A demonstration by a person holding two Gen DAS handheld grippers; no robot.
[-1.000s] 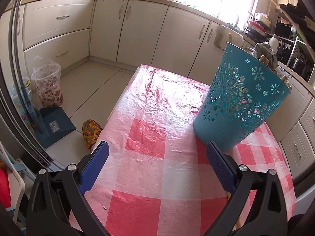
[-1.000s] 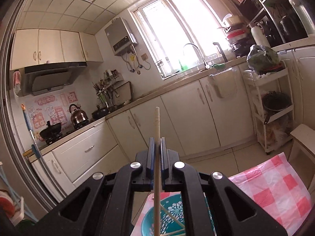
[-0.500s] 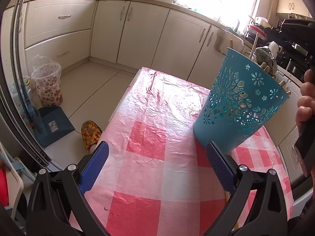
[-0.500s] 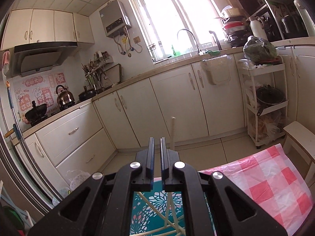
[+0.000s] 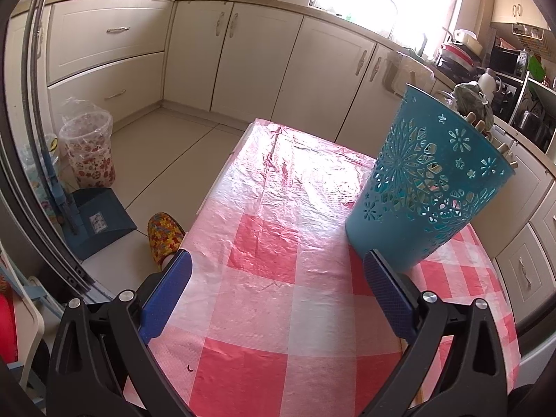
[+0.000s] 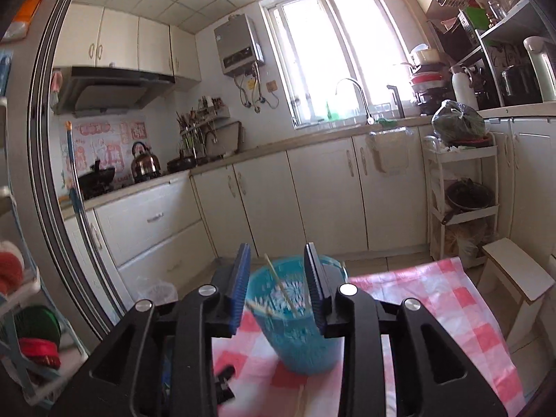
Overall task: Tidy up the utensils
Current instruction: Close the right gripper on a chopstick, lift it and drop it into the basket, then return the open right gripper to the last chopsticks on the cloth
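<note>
Between the jaws of the right gripper, which have just been opening, nothing is grasped; the chopsticks seen through the gap already lean inside the teal perforated bin beyond. The left gripper hangs released over the checked worktop, the bin just beside its right finger near the worktop's right edge. A careless sweep of either hand could likely tip the tall, light bin off that edge, spilling the utensils.
</note>
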